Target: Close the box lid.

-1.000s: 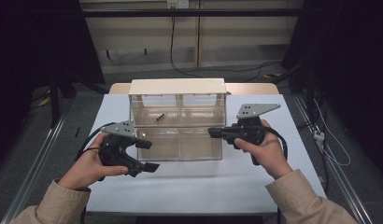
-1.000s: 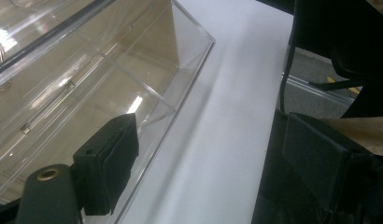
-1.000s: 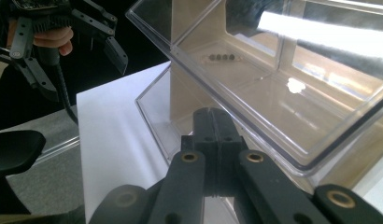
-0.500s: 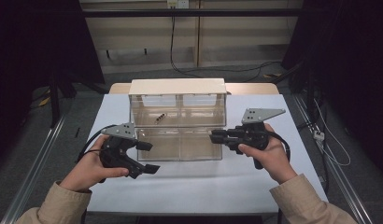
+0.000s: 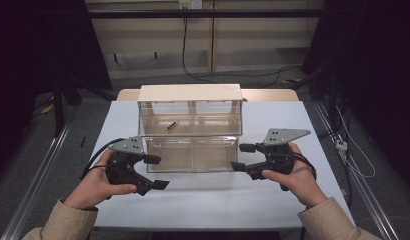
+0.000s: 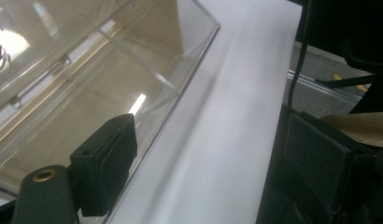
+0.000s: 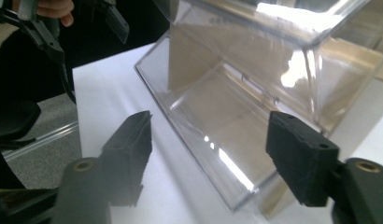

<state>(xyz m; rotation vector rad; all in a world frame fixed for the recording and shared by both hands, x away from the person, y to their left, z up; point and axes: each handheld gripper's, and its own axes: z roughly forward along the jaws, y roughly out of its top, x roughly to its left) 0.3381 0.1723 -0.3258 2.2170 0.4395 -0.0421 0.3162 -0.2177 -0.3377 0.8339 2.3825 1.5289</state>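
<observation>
Right, your right gripper has its jaws spread, just been opening, nothing clamped: in the right gripper view the clear box has its lower front corner between them, pads off it. Left gripper is released too, one jaw against the box's left front edge, the other out over the white desk. Box sits mid-desk between both hands, small dark item in its upper left compartment.

Left claw gapes, one pad beside the clear box on white table
</observation>
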